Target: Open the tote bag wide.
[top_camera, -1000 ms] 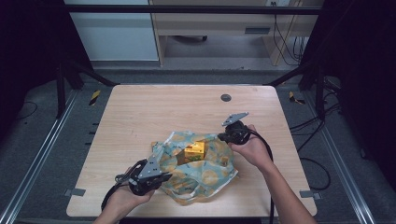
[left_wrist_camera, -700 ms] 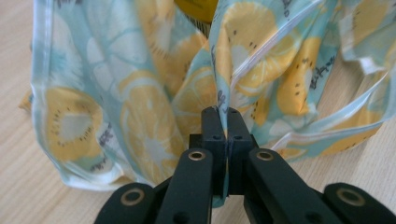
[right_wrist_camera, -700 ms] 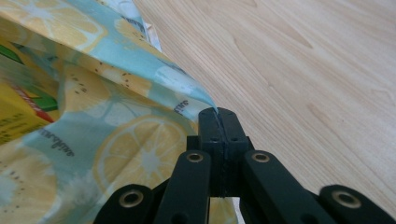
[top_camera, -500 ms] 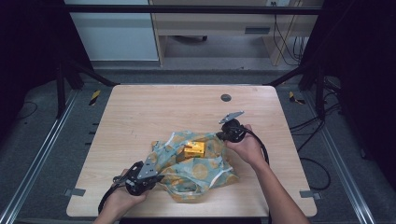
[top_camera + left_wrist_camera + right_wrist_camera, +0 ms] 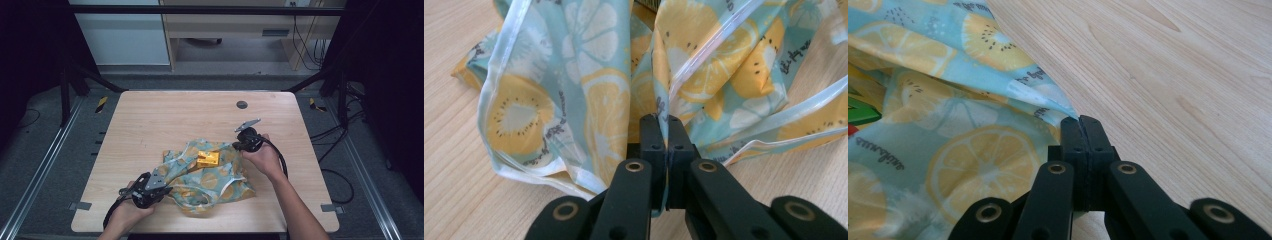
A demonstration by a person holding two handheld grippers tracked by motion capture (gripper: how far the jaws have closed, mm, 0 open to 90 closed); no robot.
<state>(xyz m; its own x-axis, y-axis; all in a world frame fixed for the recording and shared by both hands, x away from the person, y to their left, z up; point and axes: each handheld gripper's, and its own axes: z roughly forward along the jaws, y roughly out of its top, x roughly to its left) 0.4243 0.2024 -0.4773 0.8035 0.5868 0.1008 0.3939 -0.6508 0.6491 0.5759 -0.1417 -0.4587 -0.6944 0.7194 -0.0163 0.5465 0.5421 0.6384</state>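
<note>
Bright even light, dark surroundings, soft focus

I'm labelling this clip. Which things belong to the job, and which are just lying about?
In the job: fruit-print cloth, yellow box on it, left claw and right claw, both shut on the cloth.

Lying about: dark round disc at the table's far edge.

High view looks down from above; both gripper views sit close, apparently sharing the cloth (image 5: 210,175).

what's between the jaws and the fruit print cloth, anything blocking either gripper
Nothing visible. The left gripper is shut on a gathered fold of the cloth, and the right gripper is shut on its edge.
</note>
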